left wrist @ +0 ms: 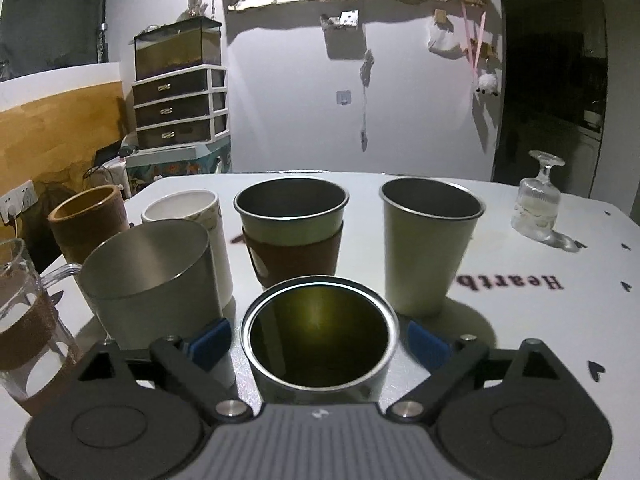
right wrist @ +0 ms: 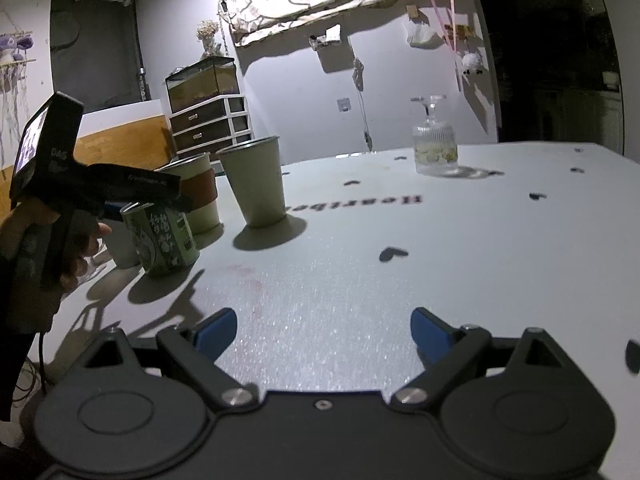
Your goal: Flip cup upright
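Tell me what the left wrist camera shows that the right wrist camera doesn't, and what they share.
Only the left wrist view looks down into the green cup, open side up between the open left tool, and shows the brown cup, white cup and glass mug.

Only the right wrist view shows the green cup's printed side, the hand holding the left tool, and the open, empty right tool.

Both show the upside-down glass, steel cup and sleeved cup.

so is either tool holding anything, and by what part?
Nothing is gripped. The left tool is open around the green cup's rim, pads apart from it. The right tool is open over bare table.
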The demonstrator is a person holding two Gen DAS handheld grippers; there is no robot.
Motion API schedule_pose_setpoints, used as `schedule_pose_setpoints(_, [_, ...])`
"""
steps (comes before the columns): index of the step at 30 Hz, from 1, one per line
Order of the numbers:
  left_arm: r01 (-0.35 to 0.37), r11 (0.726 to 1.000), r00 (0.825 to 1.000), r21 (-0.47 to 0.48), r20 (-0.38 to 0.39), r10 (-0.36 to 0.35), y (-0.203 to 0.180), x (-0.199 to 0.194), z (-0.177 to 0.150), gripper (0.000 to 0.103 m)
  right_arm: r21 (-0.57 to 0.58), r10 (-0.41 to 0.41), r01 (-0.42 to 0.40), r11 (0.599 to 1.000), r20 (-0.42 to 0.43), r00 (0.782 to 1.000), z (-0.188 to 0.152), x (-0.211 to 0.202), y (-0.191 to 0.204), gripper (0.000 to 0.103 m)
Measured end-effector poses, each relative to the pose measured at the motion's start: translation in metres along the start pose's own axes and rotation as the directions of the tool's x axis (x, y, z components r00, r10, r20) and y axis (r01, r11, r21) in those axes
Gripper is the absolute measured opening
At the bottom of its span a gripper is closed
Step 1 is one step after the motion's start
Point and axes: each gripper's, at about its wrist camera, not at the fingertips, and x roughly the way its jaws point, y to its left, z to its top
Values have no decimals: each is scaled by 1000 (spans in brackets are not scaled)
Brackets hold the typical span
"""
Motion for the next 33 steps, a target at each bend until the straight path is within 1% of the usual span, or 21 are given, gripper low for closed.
schedule_pose_setpoints(1, [5,1000,1000,-1,9,-5,0,-5,-1,95,-9,-1,2,1000,8,1000,3,-1,1,94])
schedule_pose_setpoints(3, [15,1000,999,3,43,-15,-1,-18,-2,100,-24,1,0,1000,28,1000,10,-3,4,94])
schedule_pose_setpoints(7, [18,1000,994,2,112,-18,0,-48,-6,102,-37,5,-3,999,66,998,26,-6,7,94])
schedule_pose_setpoints(13, [34,999,985,-3,171,-33,4,-92,-20,103,-63,1,5,998,103,995,43,-11,14,94])
schedule_pose_setpoints(16, [11,1000,982,7,190,-12,5,-109,-28,103,-69,-1,9,998,110,994,50,-14,17,95])
schedule_pose_setpoints(17, [8,1000,981,6,192,-9,6,-113,-30,103,-72,-1,9,997,112,994,51,-15,18,95])
schedule_pose_setpoints(19, [15,1000,982,-7,189,-13,9,-120,-36,103,-79,-2,11,997,117,993,52,-17,20,99])
schedule_pose_setpoints(21, [22,1000,983,-13,181,-20,10,-124,-42,103,-93,-8,20,995,127,992,52,-20,24,101])
schedule_pose_setpoints(27, [20,999,988,30,154,-25,0,-129,-62,103,-110,-32,46,993,129,991,50,-24,32,102])
schedule_pose_setpoints(33, [6,1000,987,18,163,-8,0,-136,-69,103,-105,-64,76,992,119,991,46,-28,32,103])
